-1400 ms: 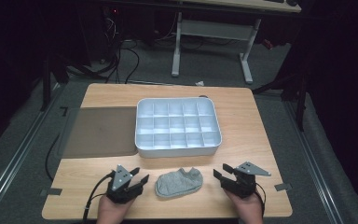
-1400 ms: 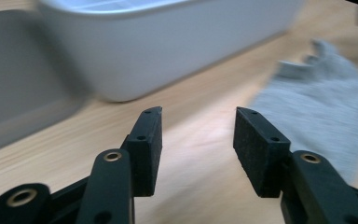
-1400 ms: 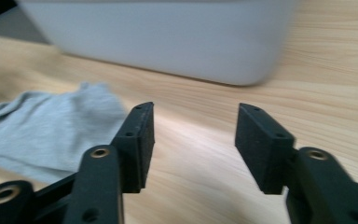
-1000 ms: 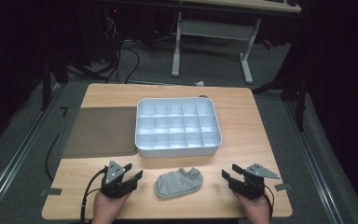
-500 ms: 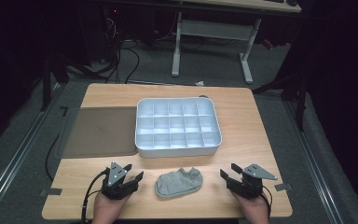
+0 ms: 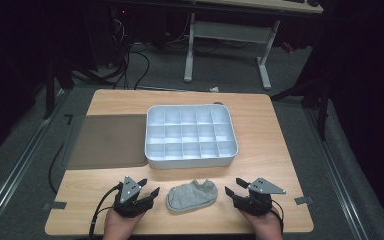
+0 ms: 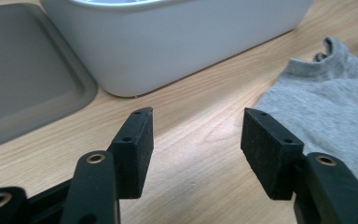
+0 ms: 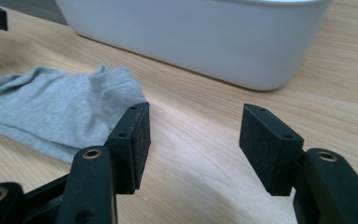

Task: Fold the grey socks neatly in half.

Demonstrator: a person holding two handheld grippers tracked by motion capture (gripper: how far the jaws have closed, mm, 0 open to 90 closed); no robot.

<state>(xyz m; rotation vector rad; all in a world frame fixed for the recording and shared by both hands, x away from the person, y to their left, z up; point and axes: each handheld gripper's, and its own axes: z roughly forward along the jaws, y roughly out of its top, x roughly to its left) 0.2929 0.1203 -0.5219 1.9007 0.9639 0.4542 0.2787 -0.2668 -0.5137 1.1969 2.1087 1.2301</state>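
Note:
A grey ankle sock (image 6: 192, 195) lies flat on the wooden table near its front edge, between my two grippers. My left gripper (image 6: 149, 186) rests to the sock's left, its jaws wide open after opening a little further, with bare wood between them (image 7: 196, 140). The sock (image 7: 321, 107) lies just past its right jaw. My right gripper (image 6: 234, 185) sits to the sock's right, also open and holding nothing (image 8: 193, 140). The sock's cuff (image 8: 51, 107) lies beside its left jaw. Neither gripper touches the sock.
A white bin (image 6: 190, 160) divided into several compartments stands mid-table just behind the sock, its wall close ahead of both grippers (image 7: 182, 42) (image 8: 205, 42). A flat grey lid (image 6: 107, 140) lies to its left. A desk frame and cables stand beyond the table.
My right gripper has shifted a little to the left, closer to the sock. The left hand has stayed put and the sock has not moved.

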